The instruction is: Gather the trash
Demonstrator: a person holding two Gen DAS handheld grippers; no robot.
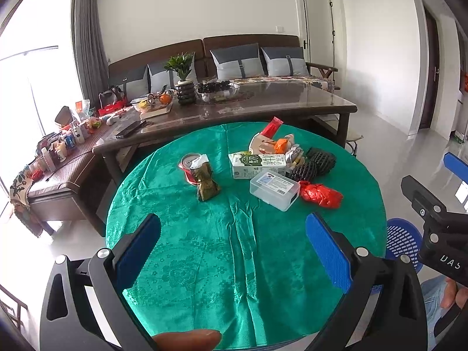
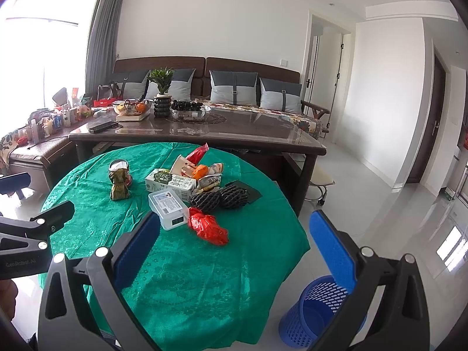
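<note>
Ribbed blue fingers [image 1: 329, 251] of the left gripper [image 1: 234, 251] stand spread wide, as do those of the right gripper [image 2: 242, 251], both holding nothing. On the glossy green tablecloth [image 2: 190, 278] lie the trash: a crumpled red bag [image 2: 207, 228], clear plastic box [image 2: 168, 209], milk carton [image 2: 171, 183], netted black sleeves [image 2: 219, 198]. A perforated blue bin [image 2: 314, 318] stands on the floor, partly hidden.

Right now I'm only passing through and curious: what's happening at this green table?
A person holds two grippers, left gripper and right gripper, both open and empty above the green table. The trash, including a milk carton, a clear plastic box and a red bag, lies untouched. A blue basket waits on the floor.
</note>
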